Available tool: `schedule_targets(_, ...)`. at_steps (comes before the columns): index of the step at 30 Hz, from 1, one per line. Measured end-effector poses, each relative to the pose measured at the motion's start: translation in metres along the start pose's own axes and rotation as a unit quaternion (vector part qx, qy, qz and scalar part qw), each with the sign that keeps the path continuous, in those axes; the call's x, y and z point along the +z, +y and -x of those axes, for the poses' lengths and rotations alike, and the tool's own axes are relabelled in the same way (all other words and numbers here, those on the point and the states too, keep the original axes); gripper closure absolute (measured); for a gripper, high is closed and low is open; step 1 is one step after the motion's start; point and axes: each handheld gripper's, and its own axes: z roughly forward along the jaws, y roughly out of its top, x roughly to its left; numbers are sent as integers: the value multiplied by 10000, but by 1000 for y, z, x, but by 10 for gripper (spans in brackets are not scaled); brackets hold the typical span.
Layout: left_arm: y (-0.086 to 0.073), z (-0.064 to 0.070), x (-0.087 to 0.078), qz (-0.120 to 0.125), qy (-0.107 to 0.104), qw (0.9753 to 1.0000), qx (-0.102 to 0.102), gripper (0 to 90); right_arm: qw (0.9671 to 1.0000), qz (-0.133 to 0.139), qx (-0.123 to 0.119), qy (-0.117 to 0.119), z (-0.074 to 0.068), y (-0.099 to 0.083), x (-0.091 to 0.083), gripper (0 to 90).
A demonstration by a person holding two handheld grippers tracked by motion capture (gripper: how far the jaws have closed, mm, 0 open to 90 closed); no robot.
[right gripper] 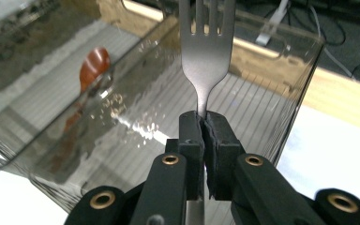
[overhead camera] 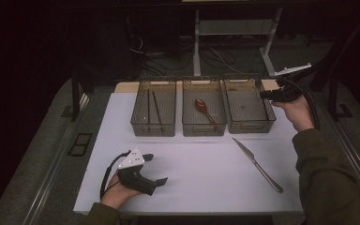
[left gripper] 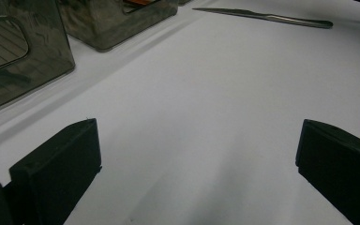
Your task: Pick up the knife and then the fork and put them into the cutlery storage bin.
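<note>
Idle: left tongs (overhead camera: 155, 168) rested released at the worktop's (overhead camera: 201, 173) near-left corner. Right tongs (right gripper: 204, 123) clenched a fork (right gripper: 206, 51) by its neck, above the right bin (overhead camera: 248, 123) at the far-right edge. Likely next: lower it inside, then release.

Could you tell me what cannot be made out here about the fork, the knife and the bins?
- Fork: right gripper view, tine tips cut off by the top edge; handle hidden between the right gripper's shut jaws.
- Knife: left gripper view, far and small; edge detail unclear.
- Right bin: high view, dim; the floor looks bare, but small specks cannot be identified.
- Left bin: high view, two thin dark sticks, too small to identify.
</note>
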Motion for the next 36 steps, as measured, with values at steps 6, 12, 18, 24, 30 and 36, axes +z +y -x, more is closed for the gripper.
schedule_targets(6, 0, 0, 0, -12, -9, 10000, 9, 0, 9996, -278, -31, 8, 1, -4, 10, 851)
schedule_targets(12, 0, 0, 0, -6, -8, 10000, -1, 0, 9983, -572, -94, 6, 0, -5, 19, 850)
schedule_targets(18, 0, 0, 0, -8, -14, 10000, 15, 0, 9969, -779, -128, 1, -1, -6, 28, 850)
schedule_targets(24, 0, 0, 0, -5, -13, 10000, 9, 0, 9957, -912, -139, -27, -3, -7, 37, 849)
schedule_targets(30, 0, 0, -1, -14, -16, 10000, 8, 0, 9952, -972, -103, -21, -5, -7, 44, 811)
schedule_targets(36, 0, 0, -1, -17, -18, 10000, 6, 0, 9958, -878, 56, 250, -5, -7, 45, 598)
